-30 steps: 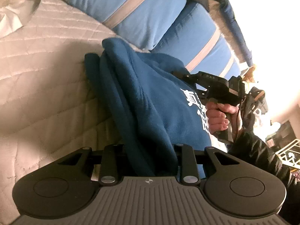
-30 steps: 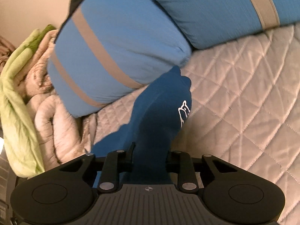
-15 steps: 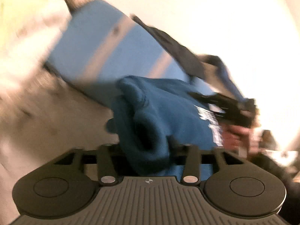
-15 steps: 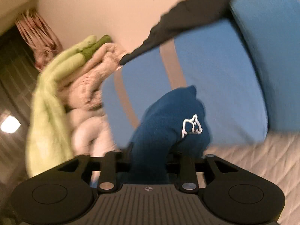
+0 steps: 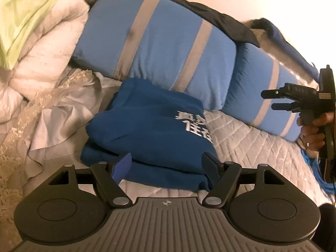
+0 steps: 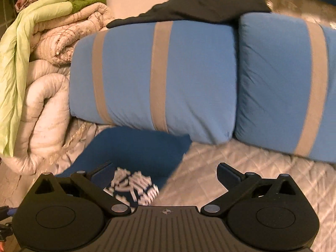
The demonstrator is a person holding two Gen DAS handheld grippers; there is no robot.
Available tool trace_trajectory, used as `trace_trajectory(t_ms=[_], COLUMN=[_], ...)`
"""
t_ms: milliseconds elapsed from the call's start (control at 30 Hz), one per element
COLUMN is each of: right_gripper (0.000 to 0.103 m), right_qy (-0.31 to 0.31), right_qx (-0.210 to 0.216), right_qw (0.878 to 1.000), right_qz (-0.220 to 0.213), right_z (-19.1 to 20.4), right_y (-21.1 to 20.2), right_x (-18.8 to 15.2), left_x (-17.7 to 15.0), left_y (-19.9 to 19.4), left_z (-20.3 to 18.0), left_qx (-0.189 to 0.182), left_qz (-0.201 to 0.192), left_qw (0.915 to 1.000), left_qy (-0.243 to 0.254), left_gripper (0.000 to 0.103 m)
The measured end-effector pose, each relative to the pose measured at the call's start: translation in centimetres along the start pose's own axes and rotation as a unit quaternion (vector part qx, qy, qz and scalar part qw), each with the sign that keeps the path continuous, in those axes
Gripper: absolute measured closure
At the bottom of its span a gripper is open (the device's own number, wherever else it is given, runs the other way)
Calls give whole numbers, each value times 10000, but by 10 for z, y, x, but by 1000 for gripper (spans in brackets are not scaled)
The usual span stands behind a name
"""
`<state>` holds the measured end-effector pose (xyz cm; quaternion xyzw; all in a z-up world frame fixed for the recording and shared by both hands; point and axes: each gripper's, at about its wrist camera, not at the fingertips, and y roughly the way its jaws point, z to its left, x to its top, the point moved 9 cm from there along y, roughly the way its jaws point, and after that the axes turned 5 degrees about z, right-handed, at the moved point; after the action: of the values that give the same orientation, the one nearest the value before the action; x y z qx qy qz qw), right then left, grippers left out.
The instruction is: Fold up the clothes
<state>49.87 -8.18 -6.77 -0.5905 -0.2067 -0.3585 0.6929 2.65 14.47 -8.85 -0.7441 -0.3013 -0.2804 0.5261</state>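
Observation:
A folded dark blue fleece top [image 5: 147,134] with white printed characters lies on the quilted bed, close to the blue pillows. My left gripper [image 5: 167,163] stands open just in front of its near edge, fingers spread and holding nothing. My right gripper [image 6: 166,172] is open too, above the garment's right part; the blue top [image 6: 134,153] and its white print show blurred under the left finger. In the left wrist view the right gripper [image 5: 279,99] hangs in the air at the far right, held by a hand [image 5: 313,130].
Two blue pillows with grey stripes [image 6: 155,75] [image 6: 285,84] line the back, a black garment [image 6: 205,6] draped over them. Rolled cream and green quilts [image 6: 37,63] are stacked at the left. A crumpled pale sheet [image 5: 52,121] lies left of the top. The quilted mattress [image 6: 252,168] stretches right.
Both grippers have let go of the blue top and opened. The top, held up in the air before, now lies folded on the bed by the pillows.

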Motion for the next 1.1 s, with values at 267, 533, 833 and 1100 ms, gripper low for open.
trace_trajectory(t_ms=[267,533,833,1100], right_gripper=[0,0,0,0], right_qy=[-379,-752,-729,-327], right_qx=[-656,-1281,-1818,-2123], right_qw=[9971,9889,9803,9757], right_qz=[69,73,269,433], right_z=[-18,-40,-85,-129], right_y=[-55,-107,-140,-163], right_x=[-39,-80,-138,-182], left_x=[0,-11,-34,-50], left_y=[-27,-31,-17,-2], left_z=[-37,-74,-99,-99], left_qx=[336,485,374,397], left_qz=[-285,-307,-67,254], left_qw=[9977,9950,9939,9937], left_qy=[518,822,1036,1018], left_gripper=[26,23,23,23])
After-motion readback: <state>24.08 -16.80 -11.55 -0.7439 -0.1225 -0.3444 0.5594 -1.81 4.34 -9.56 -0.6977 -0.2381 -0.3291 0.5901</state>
